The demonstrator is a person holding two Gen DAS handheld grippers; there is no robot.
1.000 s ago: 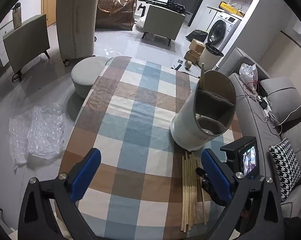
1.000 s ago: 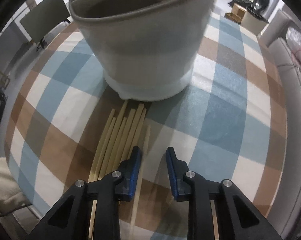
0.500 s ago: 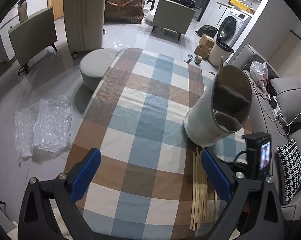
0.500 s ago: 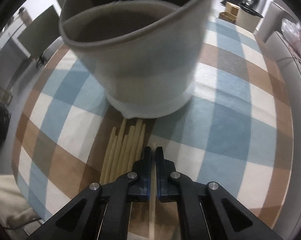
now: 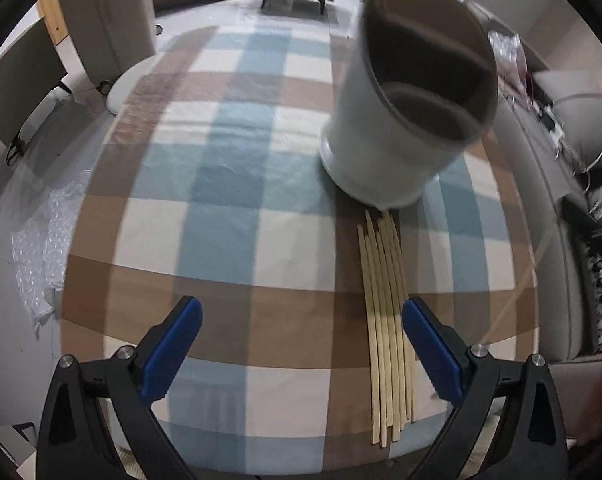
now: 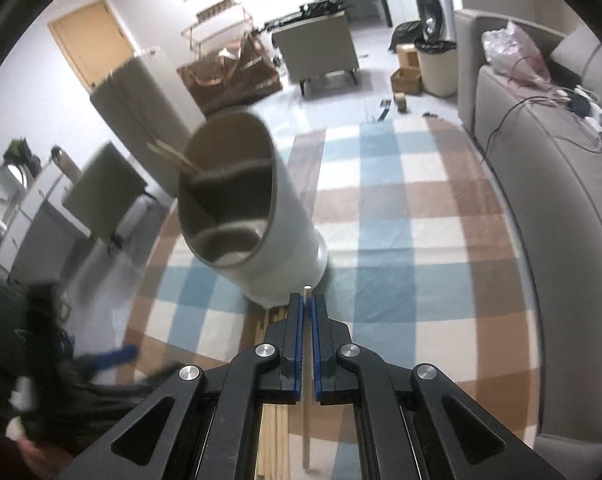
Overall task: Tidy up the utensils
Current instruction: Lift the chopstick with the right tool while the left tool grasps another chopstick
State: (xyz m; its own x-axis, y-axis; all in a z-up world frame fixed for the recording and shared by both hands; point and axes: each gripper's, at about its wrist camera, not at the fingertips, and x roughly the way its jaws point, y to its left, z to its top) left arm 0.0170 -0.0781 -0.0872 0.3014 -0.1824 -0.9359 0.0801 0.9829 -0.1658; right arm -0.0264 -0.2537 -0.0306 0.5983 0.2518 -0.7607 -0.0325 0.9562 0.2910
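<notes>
Where divided, holder (image 6: 257, 216) contains chopsticks (image 6: 173, 156)

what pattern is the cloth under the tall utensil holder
Blue, brown and white checked tablecloth, clearest in the left wrist view.

The left wrist view looks steeply down past its wide-set fingers (image 5: 189, 320), close over the checked cloth (image 5: 229, 168). The right wrist view sits higher and tilts less, looking over its closed tips to the room beyond. Both share the holder (image 5: 409, 120) (image 6: 241, 204), chopsticks (image 5: 385, 320) (image 6: 271, 440) and sofa (image 6: 561, 200).
</notes>
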